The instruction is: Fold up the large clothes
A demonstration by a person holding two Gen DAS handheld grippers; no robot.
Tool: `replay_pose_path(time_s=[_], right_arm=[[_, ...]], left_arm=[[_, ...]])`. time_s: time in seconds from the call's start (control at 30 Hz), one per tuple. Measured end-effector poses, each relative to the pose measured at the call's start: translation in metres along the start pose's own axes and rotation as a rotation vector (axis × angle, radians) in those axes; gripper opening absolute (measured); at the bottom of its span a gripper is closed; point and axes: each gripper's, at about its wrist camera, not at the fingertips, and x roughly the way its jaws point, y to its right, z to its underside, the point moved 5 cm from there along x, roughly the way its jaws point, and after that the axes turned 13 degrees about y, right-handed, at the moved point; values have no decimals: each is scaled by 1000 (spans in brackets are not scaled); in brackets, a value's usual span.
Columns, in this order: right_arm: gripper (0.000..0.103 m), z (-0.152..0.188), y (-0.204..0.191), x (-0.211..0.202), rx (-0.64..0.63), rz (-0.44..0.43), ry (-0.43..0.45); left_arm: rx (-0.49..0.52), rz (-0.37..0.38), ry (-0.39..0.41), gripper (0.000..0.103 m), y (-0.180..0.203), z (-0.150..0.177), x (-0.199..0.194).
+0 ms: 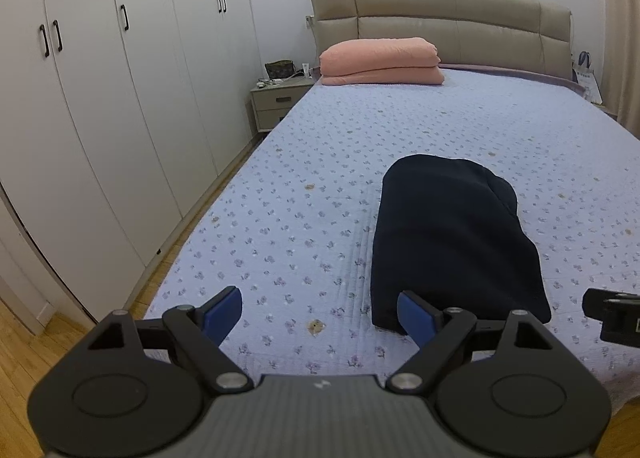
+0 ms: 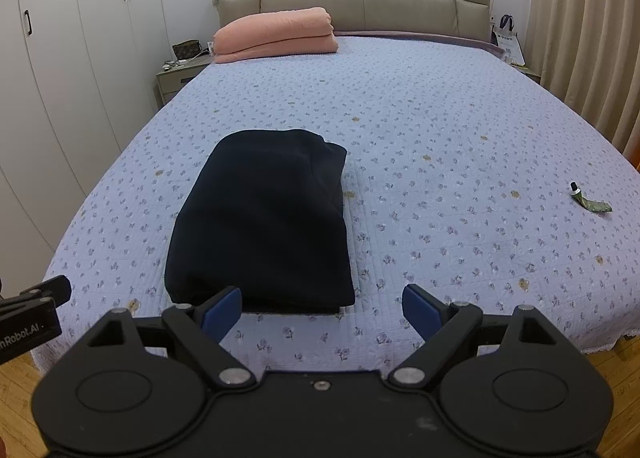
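While both show the folded garment (image 2: 262,217), only right-wrist shows a tube (image 2: 591,200).

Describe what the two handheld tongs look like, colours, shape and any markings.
Both match: the left tongs and right tongs have black linkage arms with silver pivot screws, round black discs either side, and blue pads on the fingertips. The left body looks grey and ribbed. White lettering ending "Robot.AI" shows on the left unit's side in the right wrist view. No sleeves or cables visible.
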Motion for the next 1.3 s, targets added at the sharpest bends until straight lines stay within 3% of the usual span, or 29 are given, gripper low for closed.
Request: replay_pose_path(time_s=[0.87,1.3], right_arm=[[103,8,0,0,22,-12,-28],[103,11,1,1,23,-15,-33]], left_arm=[[19,50,-16,87,4,7,3],[22,15,15,87,3,7,-1]])
